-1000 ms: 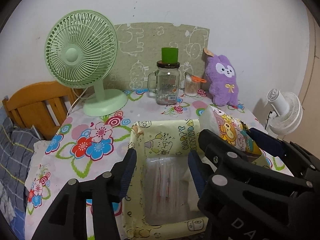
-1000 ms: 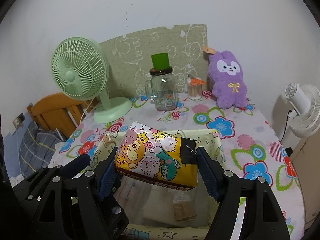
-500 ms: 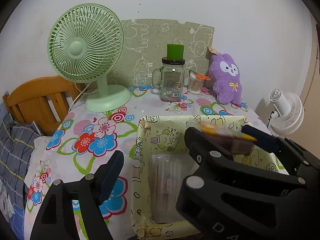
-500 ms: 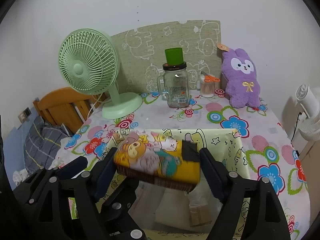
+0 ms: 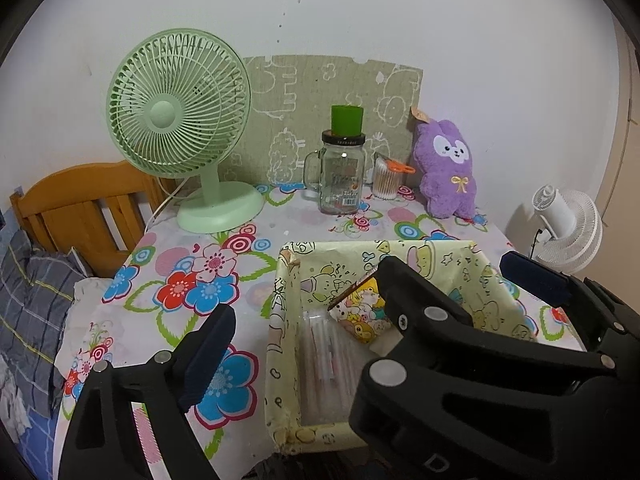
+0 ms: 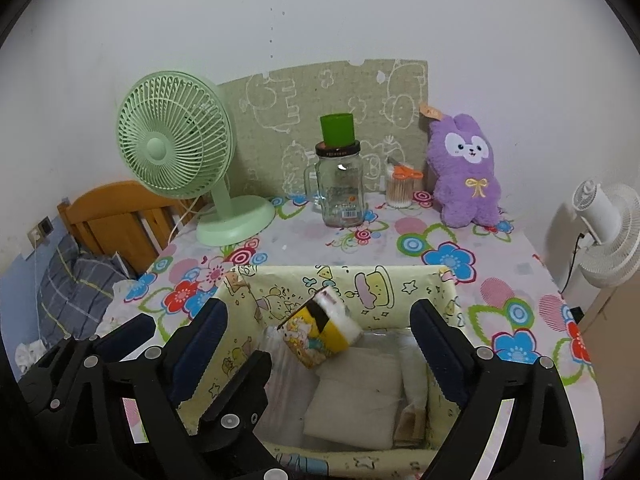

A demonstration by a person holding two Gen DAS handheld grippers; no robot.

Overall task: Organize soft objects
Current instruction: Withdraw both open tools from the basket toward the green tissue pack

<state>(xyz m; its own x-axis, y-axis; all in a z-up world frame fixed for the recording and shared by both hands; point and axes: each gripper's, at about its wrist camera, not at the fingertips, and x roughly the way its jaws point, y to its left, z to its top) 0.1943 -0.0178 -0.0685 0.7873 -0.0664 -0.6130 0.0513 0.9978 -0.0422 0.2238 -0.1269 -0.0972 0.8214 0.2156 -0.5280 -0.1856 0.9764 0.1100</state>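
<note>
Released since the earlier frame, the tissue pack (image 6: pixel 320 330) no longer sits between the right gripper's (image 6: pixel 316 344) pads; it now lies tilted on one corner inside the box (image 6: pixel 400 278), toward the far wall, leaning over a white pillow pack (image 6: pixel 356 396) and a clear wrapped bundle (image 5: pixel 324 356). Both grippers have just been opening. The right one's jaws stand wide with nothing pressed between them, the pack lying below and beyond the pads. The left gripper (image 5: pixel 304 320) is likewise spread and empty, its right finger hidden behind the right tool. Judgement: this item is deposited, though not yet settled flat. The purple plush (image 6: pixel 466 172) stands at the far right of the table (image 6: pixel 500 280), outside the box, and is probably the remaining soft item to collect.
</note>
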